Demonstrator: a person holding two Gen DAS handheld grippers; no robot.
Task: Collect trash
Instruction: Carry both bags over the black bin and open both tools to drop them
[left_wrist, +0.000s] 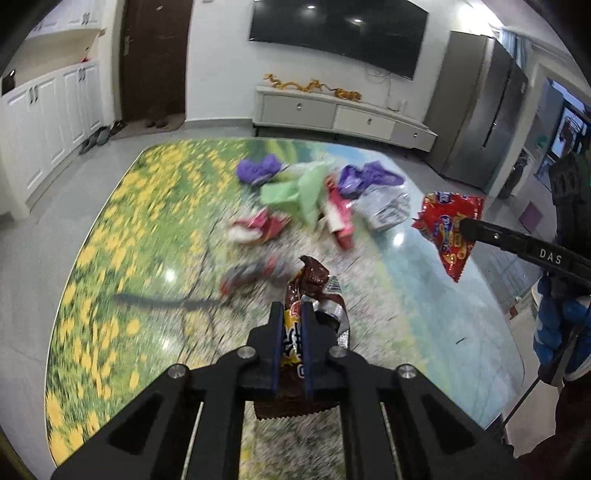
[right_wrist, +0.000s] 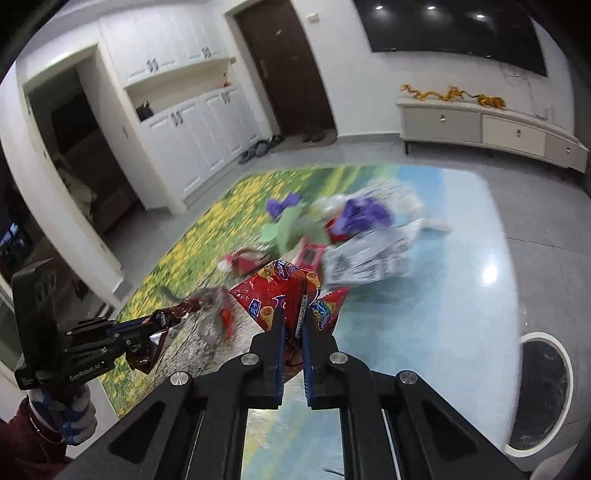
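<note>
Left gripper (left_wrist: 291, 314) clamps brown wrapper (left_wrist: 314, 280); wrapper pile (left_wrist: 314, 199) beyond.

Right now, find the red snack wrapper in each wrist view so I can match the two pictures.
Left wrist view: the red snack wrapper hangs at the right, above the table edge, pinched by the right gripper.
Right wrist view: the same wrapper sits at centre, clamped at the gripper's tips.
Shared landmark: the green bag in the trash pile on the table.
</note>
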